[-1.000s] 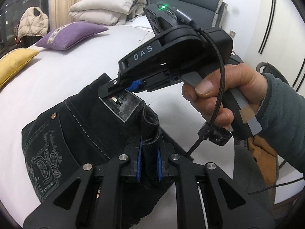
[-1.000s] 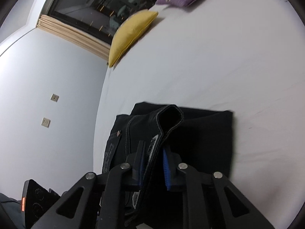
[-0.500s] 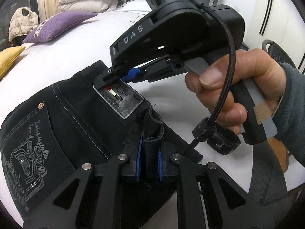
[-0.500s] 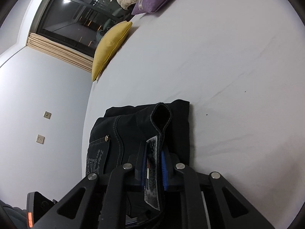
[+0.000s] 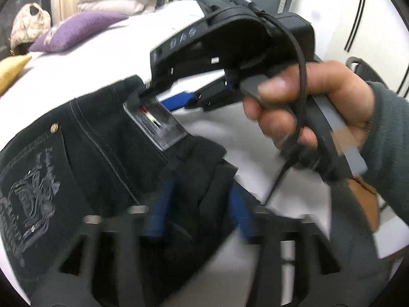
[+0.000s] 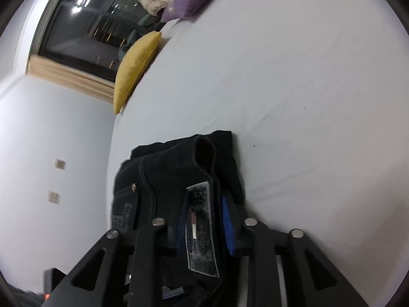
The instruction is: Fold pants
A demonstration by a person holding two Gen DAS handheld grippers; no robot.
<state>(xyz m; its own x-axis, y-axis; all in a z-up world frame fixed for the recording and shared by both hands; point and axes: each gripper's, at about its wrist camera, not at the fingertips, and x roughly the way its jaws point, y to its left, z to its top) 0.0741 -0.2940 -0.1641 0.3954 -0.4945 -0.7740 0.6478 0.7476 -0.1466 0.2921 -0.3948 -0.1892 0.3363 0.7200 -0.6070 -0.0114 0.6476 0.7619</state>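
Black denim lay bunched on the white bed (image 6: 306, 89), and both grippers were at its waistband. Half a second before, the left gripper (image 5: 202, 204) had been clamped tight on the band; now its blue pads (image 5: 161, 204) stood well apart with the cloth loose between them, released, the view smeared by motion. The right gripper (image 6: 204, 220) was wider too, its pads either side of the leather patch (image 6: 202, 227), apparently no longer pinching. The right hand (image 5: 314, 105) gripped its handle. The pants (image 5: 76, 153) rested folded near the bed's edge, back pocket up. That looked like the fold being set down, only smoothing left.
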